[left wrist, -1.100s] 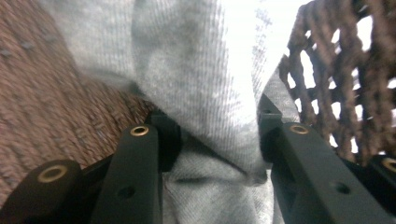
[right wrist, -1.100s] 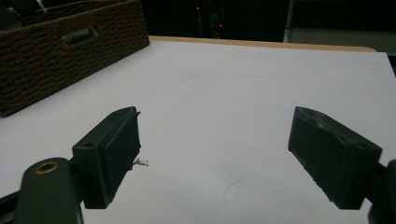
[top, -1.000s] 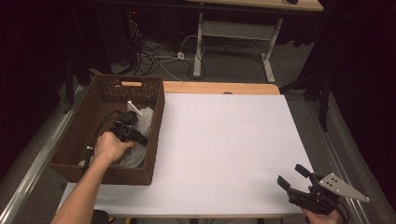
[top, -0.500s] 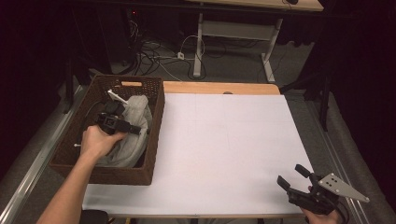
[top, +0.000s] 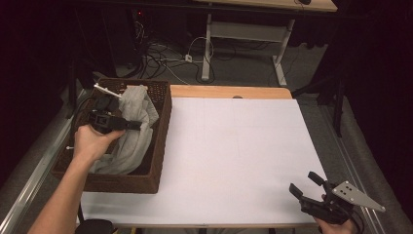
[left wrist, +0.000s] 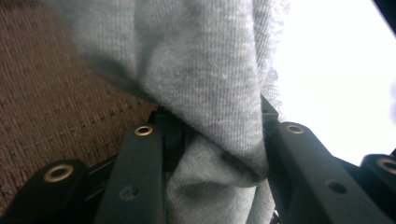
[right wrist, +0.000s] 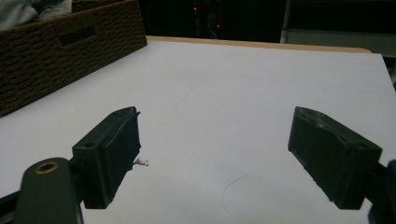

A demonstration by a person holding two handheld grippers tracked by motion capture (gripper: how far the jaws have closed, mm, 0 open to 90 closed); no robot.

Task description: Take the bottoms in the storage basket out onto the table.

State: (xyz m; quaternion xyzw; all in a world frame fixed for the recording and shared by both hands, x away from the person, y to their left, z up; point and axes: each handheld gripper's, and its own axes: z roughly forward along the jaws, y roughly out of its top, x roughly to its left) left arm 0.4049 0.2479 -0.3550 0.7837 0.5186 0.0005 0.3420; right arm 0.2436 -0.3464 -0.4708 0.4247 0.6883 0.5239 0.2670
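**Grey cloth pinched over the basket**

The left hand-held gripper (top: 139,125) is closed on a grey cloth (top: 131,136); in the left gripper view the knitted fabric (left wrist: 210,93) is bunched between the two black jaws, which press it from both sides. The person's left hand (top: 90,144) holds this hand-held gripper over the brown woven basket (top: 160,141), with the jaws pointing toward the basket's right wall. The cloth hangs from the jaws, its upper part standing above the basket's rim and its lower folds lying inside the basket. A thin white stick (top: 108,90) juts out near the basket's far left corner.

The basket sits at the left edge of the white counter (top: 234,156), whose far side shows a strip of bare wood.

The right hand-held gripper (top: 304,187) is at the counter's near right corner, well apart from the basket. Its jaws are spread wide with nothing between them; in the right gripper view the white counter surface (right wrist: 243,93) shows in the gap, and the basket (right wrist: 56,56) stands at the upper left with a bit of the grey cloth (right wrist: 28,11) above its rim.
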